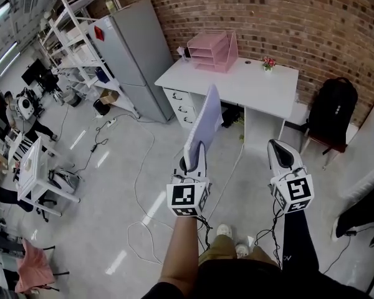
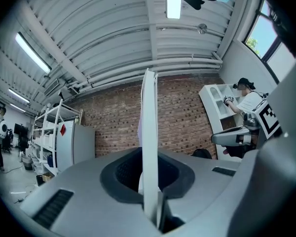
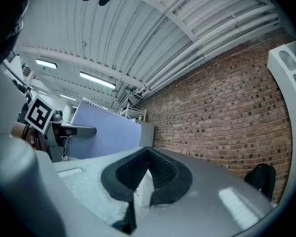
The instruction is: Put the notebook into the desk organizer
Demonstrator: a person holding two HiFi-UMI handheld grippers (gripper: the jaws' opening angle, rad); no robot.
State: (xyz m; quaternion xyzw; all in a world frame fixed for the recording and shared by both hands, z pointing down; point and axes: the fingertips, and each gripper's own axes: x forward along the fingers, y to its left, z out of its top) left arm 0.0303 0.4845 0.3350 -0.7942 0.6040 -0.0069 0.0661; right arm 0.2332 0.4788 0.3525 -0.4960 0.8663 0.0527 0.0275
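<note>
A lavender spiral notebook (image 1: 204, 123) stands upright above the floor, and my left gripper (image 1: 197, 156) is shut on its lower edge. In the left gripper view the notebook (image 2: 149, 127) shows edge-on as a thin white strip rising from between the closed jaws of the left gripper (image 2: 153, 191). My right gripper (image 1: 279, 149) hangs beside it to the right, shut and holding nothing. The right gripper view shows its jaws (image 3: 143, 179) closed and the notebook's purple cover (image 3: 108, 132) off to the left. The pink desk organizer (image 1: 213, 50) sits on the white desk (image 1: 255, 80) ahead, well beyond both grippers.
A small flower pot (image 1: 268, 62) stands on the desk's right part. A grey cabinet (image 1: 128, 48) and white shelving (image 1: 81, 39) lie left of the desk. A black backpack (image 1: 332, 111) rests on a chair at the right. Cables (image 1: 143, 185) trail over the floor.
</note>
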